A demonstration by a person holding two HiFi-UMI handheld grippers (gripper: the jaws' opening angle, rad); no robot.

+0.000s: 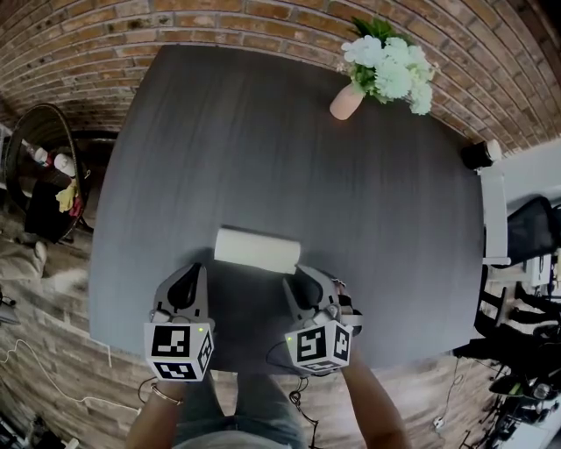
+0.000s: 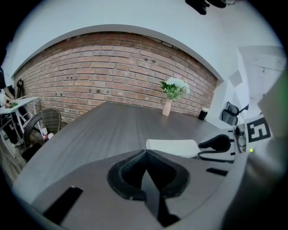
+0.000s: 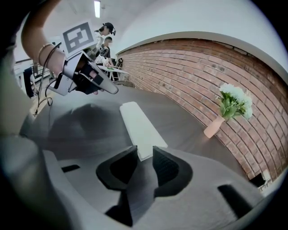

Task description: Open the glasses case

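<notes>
Both forearms reach in from the near edge of the dark bench (image 1: 263, 149), and the two tongs sit side by side, pointing forward and down at the white glasses case (image 1: 257, 249), which lies flat and closed near that edge, its long side running across between them. The left tongs (image 1: 200, 270) sit at the case's left end, with their marker cube (image 1: 180, 351) nearest the person and a bracelet on the wrist (image 1: 162, 395) behind it. In the left gripper view these tongs (image 2: 145, 152) are closed, the two dark pads meeting at the tips with nothing between them, and the case (image 2: 173, 146) lies just beyond and a little to the right, apart from the pads. The right tongs (image 1: 294, 274) sit at the case's right end, angled inward, their own cube (image 1: 320, 345) tilted toward the camera. In the right gripper view they (image 3: 144, 150) stand open with a clear gap between the pads, and the near end of the case (image 3: 139, 126) shows in that gap; the case runs on behind the right pad, and I cannot tell whether either pad touches it. Far across the bench a pink vase (image 1: 348, 101) of white flowers (image 1: 390, 70) stands by the brick wall (image 1: 263, 22), well apart from the case
</notes>
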